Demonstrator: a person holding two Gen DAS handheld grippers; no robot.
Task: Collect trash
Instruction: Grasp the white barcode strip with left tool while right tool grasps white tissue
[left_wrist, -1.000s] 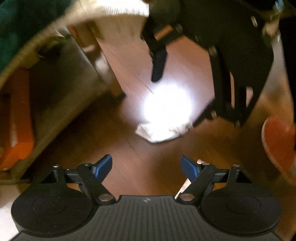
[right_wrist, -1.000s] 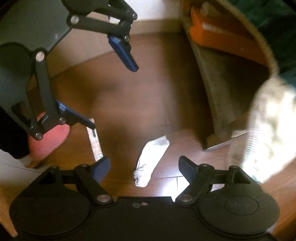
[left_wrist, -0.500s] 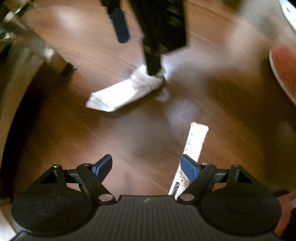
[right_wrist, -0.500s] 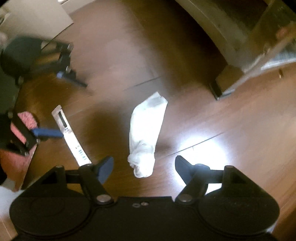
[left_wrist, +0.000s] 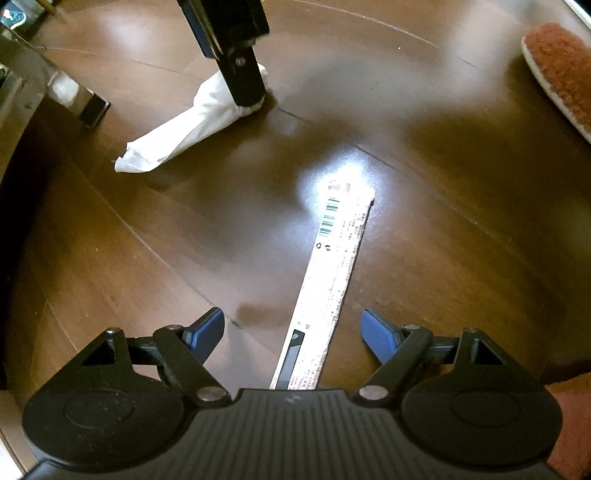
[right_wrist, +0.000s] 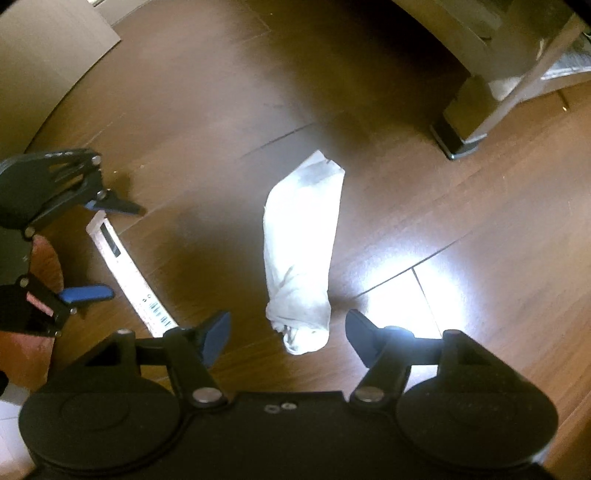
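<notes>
Jaws spread on both: left gripper (left_wrist: 293, 330) straddling flat paper sleeve (left_wrist: 325, 284), right gripper (right_wrist: 288, 334), closing, straddling crumpled tissue (right_wrist: 301, 254); likely to skid off the sleeve, hug-flat against floorboards (left_wrist: 461, 258).

Dark glossy wood plank floor (right_wrist: 480, 258) with bright glare patches, a metal furniture leg (right_wrist: 465, 122) standing on it.

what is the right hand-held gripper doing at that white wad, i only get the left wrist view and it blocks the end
observer: The white wad's bunched end lies between the fingers of the right hand-held gripper. The pads are not on it yet, and the jaws have just been closing.
operator: where does the strip end under my camera
observer: The strip wrapper ends just past its dark mark, between the open left hand-held gripper's fingers.
</notes>
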